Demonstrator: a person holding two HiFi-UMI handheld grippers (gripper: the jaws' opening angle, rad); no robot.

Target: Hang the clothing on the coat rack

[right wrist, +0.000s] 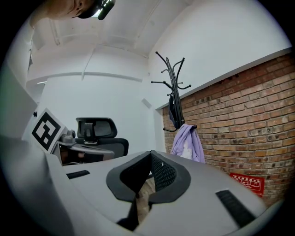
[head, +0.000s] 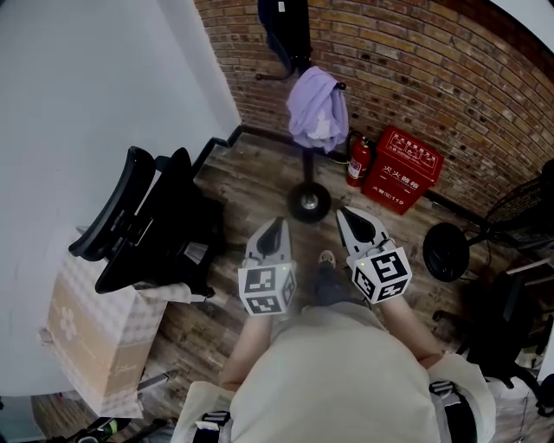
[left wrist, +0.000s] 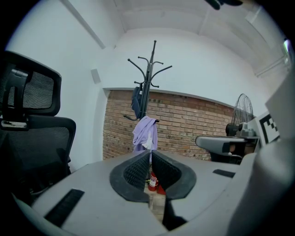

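Observation:
A lilac garment hangs on a low hook of the black coat rack, which stands on a round base against the brick wall. A dark garment hangs higher on the same pole. The rack shows again in the left gripper view, lilac garment below the dark one, and in the right gripper view. My left gripper and right gripper are held side by side in front of the person, a step back from the rack. Both are shut with nothing between the jaws.
A black office chair stands at the left beside a cardboard box. A red fire extinguisher and a red box sit by the wall right of the rack. A floor fan and dark equipment fill the right side.

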